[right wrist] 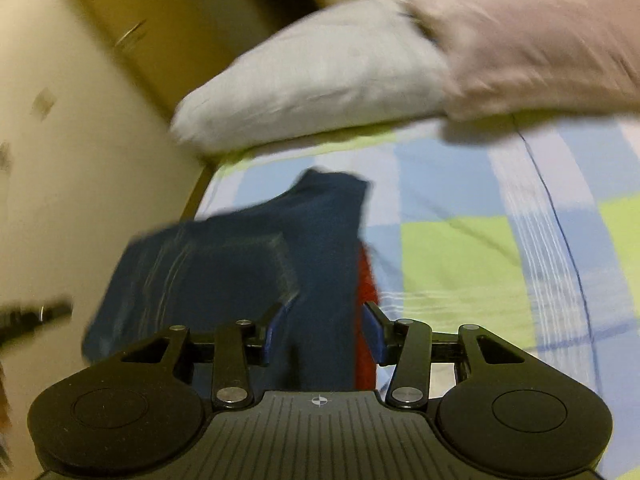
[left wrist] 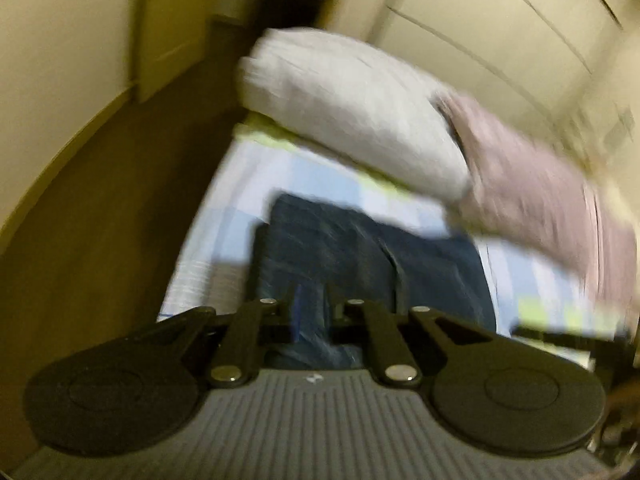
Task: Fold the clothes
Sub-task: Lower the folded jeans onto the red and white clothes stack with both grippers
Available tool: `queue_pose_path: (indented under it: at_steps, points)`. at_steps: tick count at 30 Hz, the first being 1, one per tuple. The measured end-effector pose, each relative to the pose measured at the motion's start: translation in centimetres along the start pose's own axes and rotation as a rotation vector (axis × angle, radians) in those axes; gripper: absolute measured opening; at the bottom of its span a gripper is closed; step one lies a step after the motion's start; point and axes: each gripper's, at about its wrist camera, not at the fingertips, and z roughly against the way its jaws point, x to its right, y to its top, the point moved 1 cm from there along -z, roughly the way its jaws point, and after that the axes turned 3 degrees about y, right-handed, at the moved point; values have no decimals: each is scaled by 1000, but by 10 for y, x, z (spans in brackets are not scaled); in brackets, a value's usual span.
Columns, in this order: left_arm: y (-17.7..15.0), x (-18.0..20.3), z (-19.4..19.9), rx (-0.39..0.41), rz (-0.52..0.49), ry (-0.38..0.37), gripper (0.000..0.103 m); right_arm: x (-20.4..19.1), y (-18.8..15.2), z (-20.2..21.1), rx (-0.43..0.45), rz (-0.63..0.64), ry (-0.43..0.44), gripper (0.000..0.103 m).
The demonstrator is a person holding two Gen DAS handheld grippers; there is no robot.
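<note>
The blue garment [right wrist: 248, 264] lies on the bed [right wrist: 460, 264], partly lifted and bunched, with something red [right wrist: 365, 320] showing along its right edge. Its long axis seems to run away from both cameras toward the pillows. The right hand-held gripper [right wrist: 322, 334] has cloth between its blue pads [right wrist: 269, 338]; the fingers stand apart around a thick fold, so I judge it gripping the garment. The left hand-held gripper [left wrist: 313, 312] is closed narrowly on the near hem, with cloth in the slot. Both hold the near end, neither clearly nearer. Beyond lie a white pillow [left wrist: 352, 108] and a pink pillow [left wrist: 532, 188]. Blur hides detail.
</note>
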Motion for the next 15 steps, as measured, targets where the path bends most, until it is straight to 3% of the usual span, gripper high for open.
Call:
queue_pose_path:
  at_steps: [3,5,12,15]
  points:
    - [-20,0,-30,-55,-40,85,7,-26,-17,-20,-64,155,-51,46]
    - [-27,-13,-46,-65,19,108,6,-36,-27,-33,-79,205,-69,46]
    - [-31,-23,-71,-54,-42,144,3,-44,-26,-73,-132,230,-86,46]
    - [-27,-27,-71,-72,13,135,3,-47,-23,-73,-143,245,-86,46]
